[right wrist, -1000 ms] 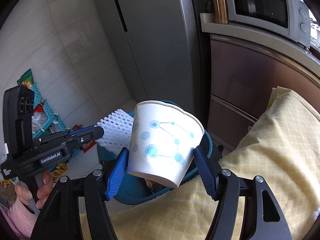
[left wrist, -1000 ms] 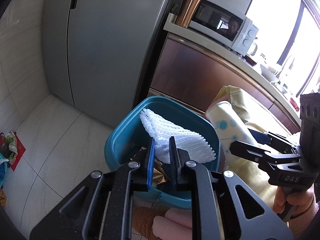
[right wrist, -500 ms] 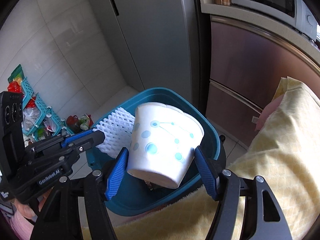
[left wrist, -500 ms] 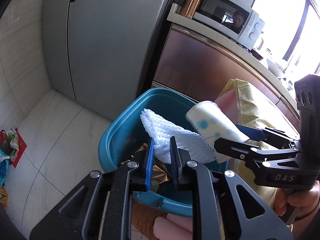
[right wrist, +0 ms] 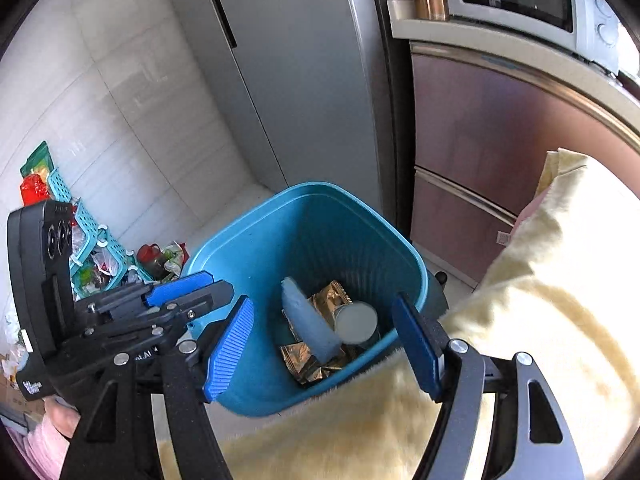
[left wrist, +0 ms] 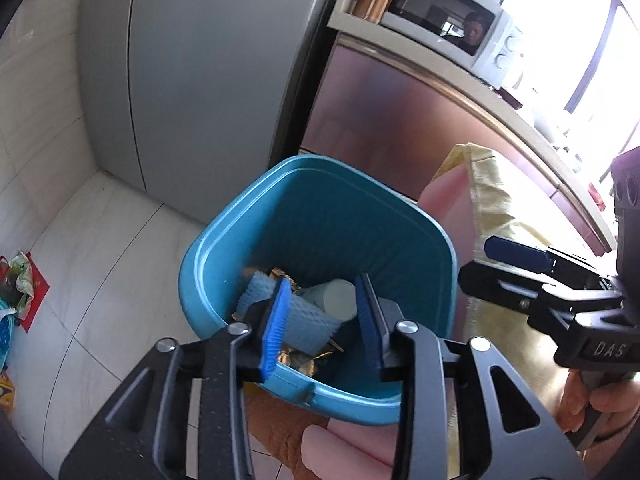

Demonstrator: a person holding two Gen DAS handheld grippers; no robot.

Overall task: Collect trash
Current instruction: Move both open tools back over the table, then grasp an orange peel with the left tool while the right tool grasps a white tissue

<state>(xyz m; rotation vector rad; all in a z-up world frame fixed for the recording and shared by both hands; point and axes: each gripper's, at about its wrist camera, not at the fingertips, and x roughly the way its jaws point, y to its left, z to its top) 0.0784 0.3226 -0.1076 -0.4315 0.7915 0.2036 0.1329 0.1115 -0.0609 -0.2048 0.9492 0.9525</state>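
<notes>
A blue trash bin (left wrist: 256, 220) (right wrist: 224, 248) stands on the floor beside the table. Inside it lie a white foam net (left wrist: 304, 316) (right wrist: 308, 324), a paper cup (left wrist: 336, 298) (right wrist: 356, 318) on its side and gold wrappers (right wrist: 332, 300). My left gripper (left wrist: 324, 320) is open and empty just above the bin's near rim; it also shows in the right wrist view (right wrist: 192, 288). My right gripper (right wrist: 324, 344) is open and empty over the bin; it also shows in the left wrist view (left wrist: 504, 260).
A grey fridge (left wrist: 200, 80) stands behind the bin, with a brown cabinet (left wrist: 400, 128) and a microwave (left wrist: 448, 28) to its right. A yellow tablecloth (right wrist: 540, 300) covers the table edge at the right. Teal baskets (right wrist: 88, 232) with bags stand on the floor at left.
Both grippers opened. The foam net left my left gripper and the paper cup left my right one; both now lie inside the bin.
</notes>
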